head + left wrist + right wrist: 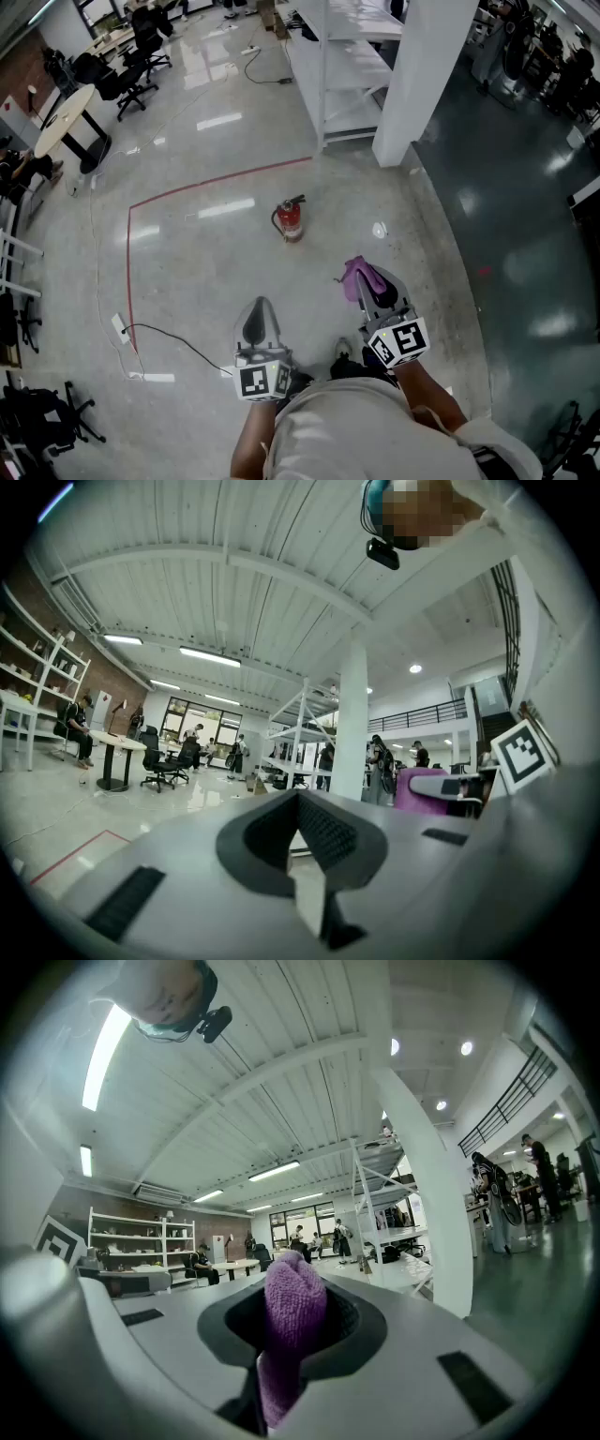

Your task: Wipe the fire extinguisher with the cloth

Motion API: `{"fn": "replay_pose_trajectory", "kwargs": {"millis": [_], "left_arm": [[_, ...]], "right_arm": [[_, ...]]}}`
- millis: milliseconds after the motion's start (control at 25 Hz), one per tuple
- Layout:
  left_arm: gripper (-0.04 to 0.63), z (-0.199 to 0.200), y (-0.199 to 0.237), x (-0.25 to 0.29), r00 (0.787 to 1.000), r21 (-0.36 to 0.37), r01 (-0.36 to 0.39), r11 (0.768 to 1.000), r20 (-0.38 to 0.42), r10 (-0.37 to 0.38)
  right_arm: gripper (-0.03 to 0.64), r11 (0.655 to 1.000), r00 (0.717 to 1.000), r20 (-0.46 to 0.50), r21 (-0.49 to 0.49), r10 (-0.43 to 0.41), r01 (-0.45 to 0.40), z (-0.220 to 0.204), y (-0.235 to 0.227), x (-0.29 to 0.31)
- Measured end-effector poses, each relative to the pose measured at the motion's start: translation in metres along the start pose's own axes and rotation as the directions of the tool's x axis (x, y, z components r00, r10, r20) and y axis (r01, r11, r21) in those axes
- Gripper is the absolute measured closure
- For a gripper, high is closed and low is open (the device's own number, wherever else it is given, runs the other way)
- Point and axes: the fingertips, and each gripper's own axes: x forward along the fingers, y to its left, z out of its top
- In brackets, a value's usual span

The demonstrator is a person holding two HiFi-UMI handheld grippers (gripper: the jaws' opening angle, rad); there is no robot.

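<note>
Our right gripper [293, 1312] has its jaws pressed together on a purple cloth [292, 1335], which sticks up between them as a folded bunch. Our left gripper [305, 808] has its jaws closed against each other, and we see nothing between them. We hold both grippers in front of our body, side by side and apart, pointing forward over the floor.

The fire extinguisher [291, 221] is red with a black hose. It stands on the grey polished floor [206, 281] ahead of both grippers, well apart from them, and neither touches it. It is on the near side of a red line [187, 193] that marks out an area on the floor.

Beyond the extinguisher we see a white column [424, 75], and beside it a white shelf rack [342, 80]. A black cable [173, 339] lies on the floor to the left of our left gripper. Further to the left are black office chairs [131, 66] and a light table [64, 117].
</note>
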Motion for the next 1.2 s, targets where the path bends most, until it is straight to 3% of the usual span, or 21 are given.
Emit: {"fn": "replay_pose_trajectory", "kwargs": {"millis": [440,720,960,1200], "left_arm": [[0.591,-0.003,0.001,0.001,1.000,0.000,-0.005,1.000,-0.007,0.005],[0.591,-0.010,-0.005,0.021,0.999,-0.013,-0.020,1.000,-0.028,0.020],[0.590,-0.011,-0.002,0.047,0.999,0.022,-0.044,0.999,-0.014,0.044],[0.591,-0.017,0.031,0.075,0.999,0.017,-0.040,0.999,-0.013,0.040]], "right_arm": [[0.548,1.000,1.000,-0.013,0.004,0.002,-0.002,-0.006,-0.004,0.006],[0.548,0.999,1.000,-0.001,0.035,0.024,-0.024,-0.008,-0.032,0.013],[0.548,0.998,0.999,-0.011,0.050,0.045,-0.045,-0.020,-0.063,0.042],[0.548,0.999,0.998,-0.057,0.055,0.004,0.000,-0.045,-0.078,0.091]]}}
